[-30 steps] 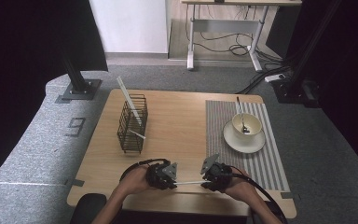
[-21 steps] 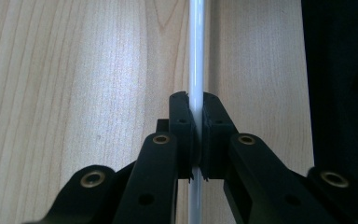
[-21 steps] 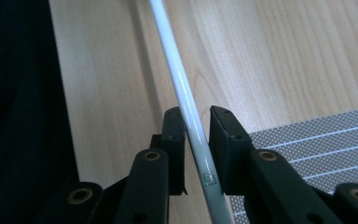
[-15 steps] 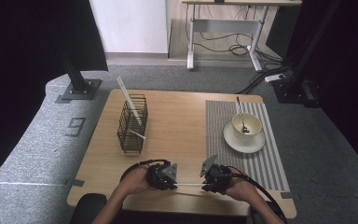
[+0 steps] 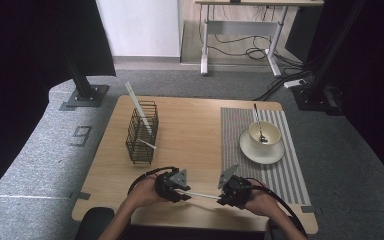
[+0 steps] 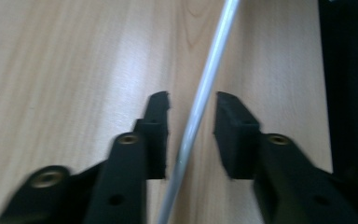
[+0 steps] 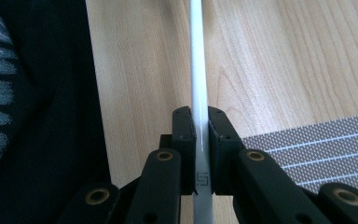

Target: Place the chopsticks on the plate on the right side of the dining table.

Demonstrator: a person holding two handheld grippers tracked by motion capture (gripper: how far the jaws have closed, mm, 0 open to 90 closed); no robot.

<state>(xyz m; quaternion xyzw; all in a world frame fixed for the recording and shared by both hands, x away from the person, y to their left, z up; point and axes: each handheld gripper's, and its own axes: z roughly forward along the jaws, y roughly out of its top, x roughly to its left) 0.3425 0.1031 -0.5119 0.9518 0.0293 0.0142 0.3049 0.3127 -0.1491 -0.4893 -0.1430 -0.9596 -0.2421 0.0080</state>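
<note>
Two hand-held black two-jaw grippers sit at the near edge of the light wooden table (image 5: 195,125), facing each other, with one long thin white plastic straw (image 5: 202,195) spanning the gap between them just above the tabletop. The left gripper (image 5: 182,192), held in the person's left hand (image 5: 142,192), has just been opening: in the left gripper view its two pads (image 6: 156,135) stand apart with the straw (image 6: 200,105) running slantwise between them, a clear gap on either side, so nothing is pinched there. The right gripper (image 5: 222,196), in the right hand (image 5: 260,202), has just been closing, and in the right gripper view its two jaws are pressed tight on the straw (image 7: 198,70), which runs straight away over the wood. One grey striped placemat (image 5: 280,170) lies on the right part of the table, its corner also showing in the right gripper view (image 7: 317,144). On that mat, farther back, rests one cream saucer (image 5: 262,152) carrying one cream cup (image 5: 265,134), and one metal spoon (image 5: 258,122) leans in the cup. On the left half, well apart from the grippers, stands one black wire basket (image 5: 142,132) holding two more white straws: a long one (image 5: 137,107) leaning up out of its far end and a shorter one (image 5: 147,144) poking from its near side. Beyond the table, one white desk frame (image 5: 240,40) stands on the grey carpet.
</note>
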